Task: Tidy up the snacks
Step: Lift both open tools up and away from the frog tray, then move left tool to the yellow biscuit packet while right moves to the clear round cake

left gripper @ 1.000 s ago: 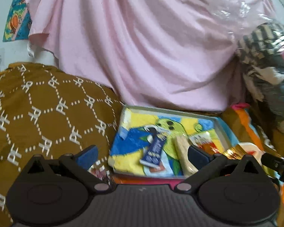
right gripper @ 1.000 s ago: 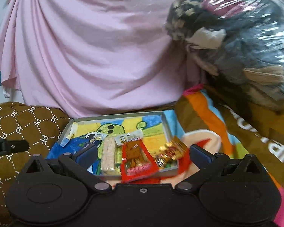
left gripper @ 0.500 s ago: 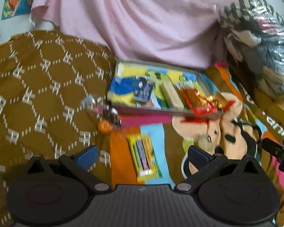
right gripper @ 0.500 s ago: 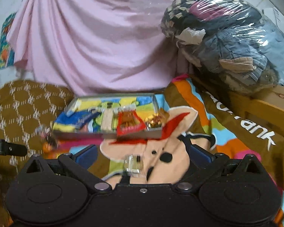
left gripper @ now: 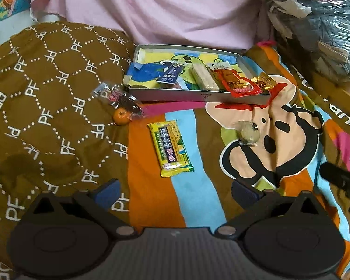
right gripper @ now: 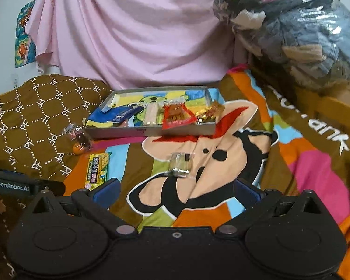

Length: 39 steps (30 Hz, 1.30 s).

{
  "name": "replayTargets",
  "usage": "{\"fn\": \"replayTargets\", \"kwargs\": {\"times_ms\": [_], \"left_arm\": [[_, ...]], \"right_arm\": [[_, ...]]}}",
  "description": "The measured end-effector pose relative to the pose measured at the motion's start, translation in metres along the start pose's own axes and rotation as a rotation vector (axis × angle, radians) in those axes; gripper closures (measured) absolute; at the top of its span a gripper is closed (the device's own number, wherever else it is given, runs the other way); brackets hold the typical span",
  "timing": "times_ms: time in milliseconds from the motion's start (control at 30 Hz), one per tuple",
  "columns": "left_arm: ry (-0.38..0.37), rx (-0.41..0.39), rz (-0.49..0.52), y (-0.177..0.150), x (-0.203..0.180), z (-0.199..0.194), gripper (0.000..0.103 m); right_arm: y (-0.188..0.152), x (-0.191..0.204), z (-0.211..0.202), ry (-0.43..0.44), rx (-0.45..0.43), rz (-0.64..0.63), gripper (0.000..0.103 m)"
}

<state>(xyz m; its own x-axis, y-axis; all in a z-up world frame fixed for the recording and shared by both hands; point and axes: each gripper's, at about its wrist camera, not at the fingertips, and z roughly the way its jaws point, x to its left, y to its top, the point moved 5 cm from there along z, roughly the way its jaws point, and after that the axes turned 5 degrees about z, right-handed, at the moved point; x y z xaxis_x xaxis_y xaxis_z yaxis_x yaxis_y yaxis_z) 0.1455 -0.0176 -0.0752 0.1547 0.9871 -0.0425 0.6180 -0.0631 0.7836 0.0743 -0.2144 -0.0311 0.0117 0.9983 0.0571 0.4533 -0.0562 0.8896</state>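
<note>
Home bedroom, I'd say. I'm working over bed: cartoon-monkey bedsheet [left gripper: 280, 144] in bright stripes, brown PF-patterned blanket [left gripper: 46, 98] beside it. Pink cloth [right gripper: 133, 35] draped behind, cartoon poster [right gripper: 23, 39] on white wall, clear plastic bag of folded clothes [right gripper: 291, 23] on wooden frame.

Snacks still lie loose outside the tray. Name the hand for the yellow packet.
Left. The yellow packet lies straight ahead between the open left tongs; for the right tongs it sits off to the left side, with the clear-wrapped snack ahead instead.
</note>
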Motion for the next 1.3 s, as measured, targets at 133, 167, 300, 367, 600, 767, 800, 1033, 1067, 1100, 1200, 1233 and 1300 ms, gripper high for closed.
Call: {"fn": "replayTargets", "kwargs": {"times_ms": [133,167,300,367,600,767,800,1033,1067,1100,1200,1233,1300], "left_arm": [[0.009,0.024,0.006,-0.004,-0.004,0.006,0.0],[0.014,0.028,0.013,-0.005,-0.005,0.008,0.0],[0.029,0.048,0.042,-0.008,-0.007,0.015,0.0],[0.038,0.06,0.048,-0.01,-0.007,0.019,0.0],[0.048,0.11,0.048,-0.012,-0.004,0.036,0.0],[0.053,0.112,0.047,-0.007,0.001,0.046,0.0],[0.056,0.113,0.045,-0.006,0.002,0.048,0.0],[-0.007,0.082,0.032,0.011,0.006,0.069,0.0],[-0.011,0.068,0.032,0.013,0.005,0.071,0.0],[-0.01,0.063,0.036,0.015,0.005,0.074,0.0],[0.007,0.073,0.052,0.022,0.007,0.086,0.0],[0.012,0.075,0.048,0.024,0.008,0.09,0.0],[0.013,0.081,0.03,0.028,0.011,0.098,0.0]], "right_arm": [[-0.003,-0.005,0.004,0.005,0.019,0.016,0.001],[-0.003,-0.006,0.005,0.005,0.021,0.019,0.001],[-0.005,-0.008,0.011,0.008,0.04,0.025,0.001],[-0.005,-0.009,0.015,0.006,0.047,0.018,0.001],[-0.005,-0.013,0.033,0.001,0.072,-0.007,0.001],[-0.004,-0.01,0.048,0.022,0.086,-0.065,0.001],[-0.004,-0.009,0.052,0.027,0.089,-0.086,0.001],[-0.009,-0.005,0.086,0.12,0.154,-0.163,0.001],[-0.011,-0.006,0.092,0.121,0.168,-0.174,0.001],[-0.012,-0.007,0.096,0.123,0.176,-0.181,0.001],[-0.01,-0.011,0.112,0.126,0.191,-0.191,0.001],[-0.008,-0.012,0.118,0.128,0.193,-0.192,0.001],[-0.003,-0.013,0.128,0.134,0.188,-0.189,0.001]]}}
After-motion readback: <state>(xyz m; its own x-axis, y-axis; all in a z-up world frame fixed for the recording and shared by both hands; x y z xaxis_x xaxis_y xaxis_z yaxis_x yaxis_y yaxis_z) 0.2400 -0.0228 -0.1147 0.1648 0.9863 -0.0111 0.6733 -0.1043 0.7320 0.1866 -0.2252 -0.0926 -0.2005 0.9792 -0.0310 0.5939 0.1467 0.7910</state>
